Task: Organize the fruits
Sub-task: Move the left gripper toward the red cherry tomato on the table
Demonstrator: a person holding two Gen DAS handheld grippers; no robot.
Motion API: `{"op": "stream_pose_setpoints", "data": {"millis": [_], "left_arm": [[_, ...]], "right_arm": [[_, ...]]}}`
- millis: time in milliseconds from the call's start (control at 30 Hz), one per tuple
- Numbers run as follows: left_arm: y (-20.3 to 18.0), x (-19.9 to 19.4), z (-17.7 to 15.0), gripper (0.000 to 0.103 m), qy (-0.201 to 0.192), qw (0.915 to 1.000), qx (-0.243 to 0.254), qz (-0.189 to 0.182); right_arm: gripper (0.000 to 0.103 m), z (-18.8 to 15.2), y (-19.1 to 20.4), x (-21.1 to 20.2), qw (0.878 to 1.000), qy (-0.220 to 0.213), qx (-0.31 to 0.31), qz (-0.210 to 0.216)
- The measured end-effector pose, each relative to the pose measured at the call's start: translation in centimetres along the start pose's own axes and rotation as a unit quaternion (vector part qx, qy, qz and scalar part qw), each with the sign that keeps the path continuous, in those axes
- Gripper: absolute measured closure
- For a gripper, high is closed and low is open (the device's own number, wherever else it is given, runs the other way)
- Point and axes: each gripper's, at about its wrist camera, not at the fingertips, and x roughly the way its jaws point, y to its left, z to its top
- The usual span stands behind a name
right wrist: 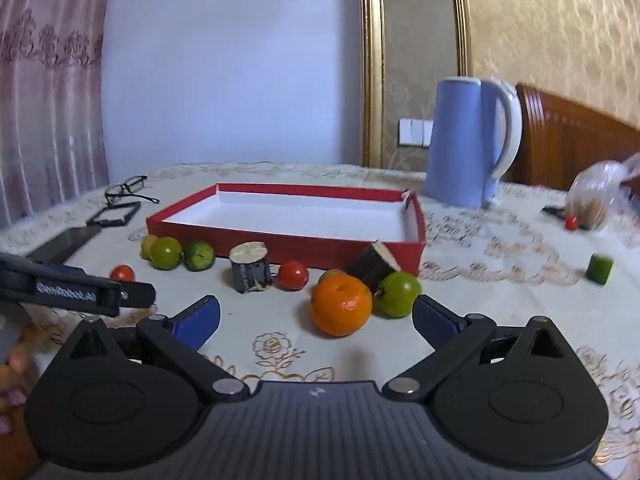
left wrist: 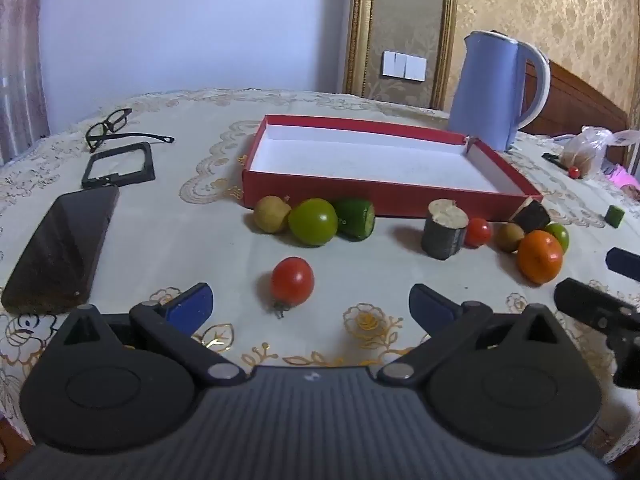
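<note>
Far left on tabletop (left wrist: 160,240): phone (left wrist: 60,248), black frame (left wrist: 118,164), glasses (left wrist: 116,126).

Left gripper (left wrist: 310,306): jaws spread full wide, nothing held; red tomato (left wrist: 292,280) lies loose just ahead between them.

Red box (left wrist: 384,196) mid-tabletop, white inside. Row along its near wall: yellowish fruit (left wrist: 272,214), green fruit (left wrist: 313,222), cucumber piece (left wrist: 356,218), dark cut stub (left wrist: 444,234), small tomato (left wrist: 478,232).

Right gripper (right wrist: 316,318): jaws fully apart, gripping nothing; orange (right wrist: 341,304) just ahead between them, green fruit (right wrist: 398,294) touching it.

Blue kettle (right wrist: 468,140) behind box, right.
</note>
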Motion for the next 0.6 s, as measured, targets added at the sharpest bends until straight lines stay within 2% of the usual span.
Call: {"op": "stream_pose_setpoints", "data": {"millis": [200,300,600], "left_arm": [[-0.2,0.4,-0.1,0.000,0.001,0.9998,0.012,0.017],[-0.3,0.6,-0.2,0.000,0.000,0.9995,0.018,0.027],[-0.4,1.1,-0.3,0.000,0.002,0.9989,0.025,0.040]], "right_arm": [[0.000,-0.5,1.2,0.0,0.999,-0.009,-0.034,-0.016],[0.000,-0.3,1.0,0.2,0.999,-0.005,-0.035,-0.007],[0.000,-0.4,1.1,0.4,0.999,0.002,-0.034,-0.013]]}}
